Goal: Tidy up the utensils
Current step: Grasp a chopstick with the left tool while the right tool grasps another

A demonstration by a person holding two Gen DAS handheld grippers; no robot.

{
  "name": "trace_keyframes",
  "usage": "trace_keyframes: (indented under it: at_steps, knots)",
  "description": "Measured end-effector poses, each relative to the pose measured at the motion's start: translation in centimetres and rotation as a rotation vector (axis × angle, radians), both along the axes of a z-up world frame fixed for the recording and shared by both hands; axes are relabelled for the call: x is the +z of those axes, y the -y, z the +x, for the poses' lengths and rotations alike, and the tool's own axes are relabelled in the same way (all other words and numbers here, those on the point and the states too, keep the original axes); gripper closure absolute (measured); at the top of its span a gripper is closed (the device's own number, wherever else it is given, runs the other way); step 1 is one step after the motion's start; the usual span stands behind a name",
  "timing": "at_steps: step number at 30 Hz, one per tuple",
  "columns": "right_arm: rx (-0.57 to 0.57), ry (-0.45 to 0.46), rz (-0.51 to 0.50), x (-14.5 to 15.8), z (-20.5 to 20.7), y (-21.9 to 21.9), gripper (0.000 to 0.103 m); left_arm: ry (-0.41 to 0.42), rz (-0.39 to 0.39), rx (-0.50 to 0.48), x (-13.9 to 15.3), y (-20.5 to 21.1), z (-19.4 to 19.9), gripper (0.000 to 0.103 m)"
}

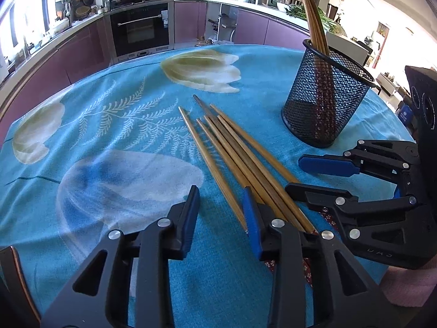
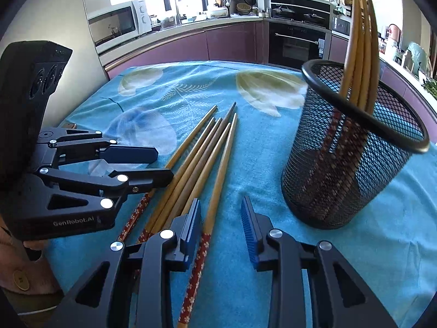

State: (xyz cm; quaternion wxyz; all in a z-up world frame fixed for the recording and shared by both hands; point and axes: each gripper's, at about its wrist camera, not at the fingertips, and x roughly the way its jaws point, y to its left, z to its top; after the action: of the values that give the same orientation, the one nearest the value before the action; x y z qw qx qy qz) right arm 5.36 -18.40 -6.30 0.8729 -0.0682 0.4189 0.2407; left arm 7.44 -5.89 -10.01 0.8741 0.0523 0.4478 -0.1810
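Chopsticks (image 2: 207,164), perhaps ungripped, red ends right-view only

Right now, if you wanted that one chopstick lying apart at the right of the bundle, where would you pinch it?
Probably at its red patterned handle end, from above, pads on its two long sides. That chopstick lies flat, splayed away from the bundle, and the right gripper is open right over it.

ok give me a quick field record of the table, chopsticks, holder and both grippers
surface: table under blue floral cloth
loose chopsticks: bundle lying flat on the cloth
holder: black mesh cup, upright, several chopsticks standing in it
left gripper: open, one chopstick between its jaws, ungripped
right gripper: open, one chopstick between its jaws, ungripped
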Motion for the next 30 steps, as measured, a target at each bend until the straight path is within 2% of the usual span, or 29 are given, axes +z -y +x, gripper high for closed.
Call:
trace_keyframes:
  at_steps: [4, 6, 8, 10, 15, 19, 26, 30]
  knots:
    - [-0.004, -0.003, 0.009, 0.0, 0.5, -0.1, 0.082, -0.003, -0.008, 0.017, 0.1, -0.2, 0.3, 0.081]
    - [-0.011, -0.011, 0.026, 0.0, 0.6, 0.1, 0.087, -0.009, -0.030, 0.025, 0.0, -0.5, 0.3, 0.089]
    - [-0.019, -0.025, 0.054, 0.0, 0.6, 0.6, 0.095, -0.014, -0.050, 0.037, 0.0, -0.7, 0.3, 0.090]
    - [-0.030, -0.037, 0.080, 0.0, 0.7, 1.0, 0.096, -0.015, -0.061, 0.049, 0.0, -0.8, 0.2, 0.092]
    - [-0.043, -0.033, 0.115, 0.3, 0.2, 1.6, 0.097, -0.016, -0.103, 0.075, 0.3, -1.4, -0.2, 0.095]
    - [-0.009, -0.031, 0.142, 0.8, -0.3, 1.8, 0.097, -0.014, -0.119, 0.063, 0.6, -1.7, -1.0, 0.095]
    - [0.025, -0.066, 0.104, 0.4, -0.4, 1.2, 0.096, -0.030, -0.108, 0.015, 0.3, -1.2, -1.8, 0.095]
    - [0.023, -0.067, 0.094, 0.2, 0.2, 0.9, 0.095, -0.040, -0.084, 0.011, -0.2, -1.1, -0.8, 0.093]
